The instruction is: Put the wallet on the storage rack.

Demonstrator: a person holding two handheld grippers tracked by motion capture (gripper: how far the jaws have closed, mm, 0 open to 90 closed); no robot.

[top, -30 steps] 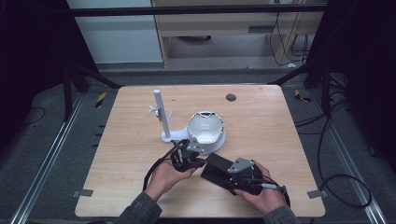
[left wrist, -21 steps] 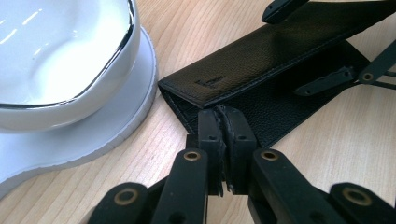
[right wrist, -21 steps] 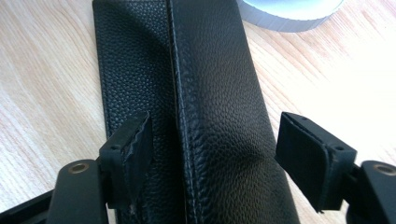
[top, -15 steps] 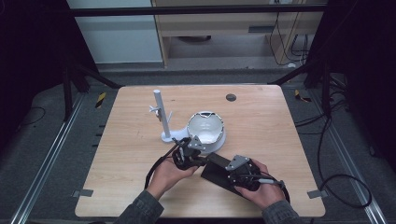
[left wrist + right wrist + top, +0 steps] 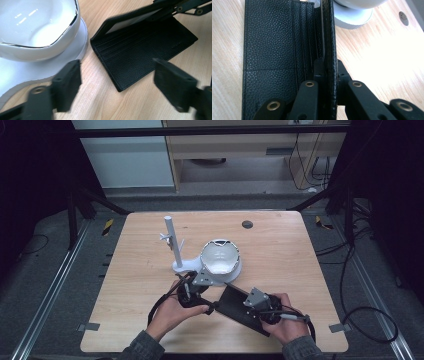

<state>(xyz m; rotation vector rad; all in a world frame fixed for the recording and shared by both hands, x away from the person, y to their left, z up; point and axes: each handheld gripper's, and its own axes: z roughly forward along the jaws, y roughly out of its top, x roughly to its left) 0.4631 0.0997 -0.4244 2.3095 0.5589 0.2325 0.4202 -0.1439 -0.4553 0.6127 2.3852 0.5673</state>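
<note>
- The black wallet (image 5: 239,306) lies on the wooden table (image 5: 280,250) near my edge, just in front of the white bowl-shaped dish (image 5: 220,257) on its white stand (image 5: 176,255).
- My right gripper (image 5: 327,66) has just been closing, and its jaws are now pinched on one flap of the wallet, holding that flap up on edge along its long side.
- The other half lies flat on the wood with its card slots facing up, so I judge the wallet to be partly open: one leaf down, one leaf standing.
- My left gripper (image 5: 117,75) has just been opening; its jaws stand spread with nothing pressed between them, hovering over the near corner of the flat leaf, beside the stand's base.
- Done so far, as I read it: the flap is caught and lifted.
- Left, by my guess: either fold the raised flap down to shut the wallet or lay it fully back; I cannot tell which.
- I cannot see whether any card sits in the slots.
</note>
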